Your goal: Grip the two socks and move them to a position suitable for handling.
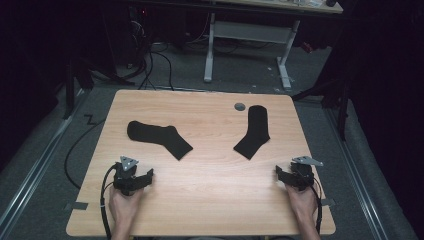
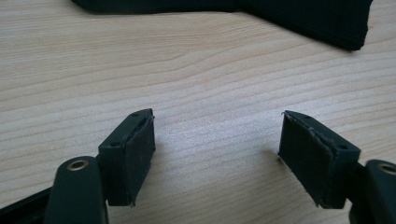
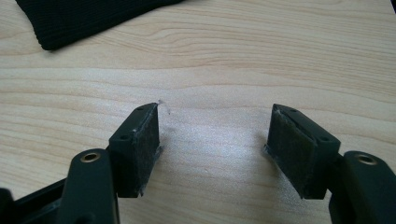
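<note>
2 black socks lie flat on the wooden table [image 1: 210, 195], well apart from each other. Left sock [image 1: 157, 138] sits on the table's left half, bent in an L, one end pointing toward the table's middle. Right sock [image 1: 254, 131] is on the right half, running diagonally from near a small grey disc [image 1: 239, 106] at the far edge down toward the centre. Left gripper [image 1: 146, 178] rests low at the near left of the table, held in the left hand [image 1: 125, 202]; jaws spread wide, nothing between them but bare wood. In the left gripper view the left gripper [image 2: 217, 156] points at the left sock [image 2: 289, 16], which lies ahead across the top of the frame, not touching the pads. Right gripper [image 1: 281, 174] sits at the near right edge in the right hand [image 1: 302, 202], jaws also spread, nothing in them. In the right gripper view the right gripper [image 3: 215, 149] faces open tabletop, with the right sock [image 3: 79, 18] ahead at upper left, apart from the jaws. Both grippers are near their socks but clear of them. A cable trails back from each gripper along the forearm. Behind the table: grey floor, a white desk frame [image 1: 247, 35], loose cables.
</note>
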`<action>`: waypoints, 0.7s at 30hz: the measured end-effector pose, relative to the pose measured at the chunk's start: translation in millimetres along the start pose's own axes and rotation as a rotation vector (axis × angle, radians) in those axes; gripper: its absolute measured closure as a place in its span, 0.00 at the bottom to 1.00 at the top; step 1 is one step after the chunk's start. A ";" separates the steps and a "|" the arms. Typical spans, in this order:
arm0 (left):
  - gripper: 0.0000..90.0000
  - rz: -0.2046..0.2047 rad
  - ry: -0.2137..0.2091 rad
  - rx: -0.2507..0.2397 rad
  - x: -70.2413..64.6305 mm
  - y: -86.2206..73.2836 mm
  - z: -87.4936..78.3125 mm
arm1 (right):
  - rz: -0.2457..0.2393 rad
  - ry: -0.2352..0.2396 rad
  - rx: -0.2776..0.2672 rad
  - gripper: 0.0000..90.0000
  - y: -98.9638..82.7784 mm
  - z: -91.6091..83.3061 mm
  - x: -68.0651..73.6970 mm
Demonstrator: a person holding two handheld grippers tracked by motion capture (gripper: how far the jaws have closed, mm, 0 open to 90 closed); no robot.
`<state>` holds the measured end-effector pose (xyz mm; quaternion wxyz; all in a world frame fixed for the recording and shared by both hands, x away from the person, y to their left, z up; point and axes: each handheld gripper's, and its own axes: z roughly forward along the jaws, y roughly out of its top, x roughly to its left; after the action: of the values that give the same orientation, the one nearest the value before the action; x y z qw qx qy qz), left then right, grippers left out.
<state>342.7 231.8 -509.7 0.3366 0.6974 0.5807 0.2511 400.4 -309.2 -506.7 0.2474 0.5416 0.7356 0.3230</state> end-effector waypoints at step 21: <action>0.31 0.053 0.007 0.012 -5.5 0.9 1.5 | -0.020 0.029 -0.009 0.52 -0.3 -1.4 2.6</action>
<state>343.3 226.0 -509.7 0.3235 0.7136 0.5649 0.2588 398.5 -307.1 -506.0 0.2424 0.5286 0.7429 0.3316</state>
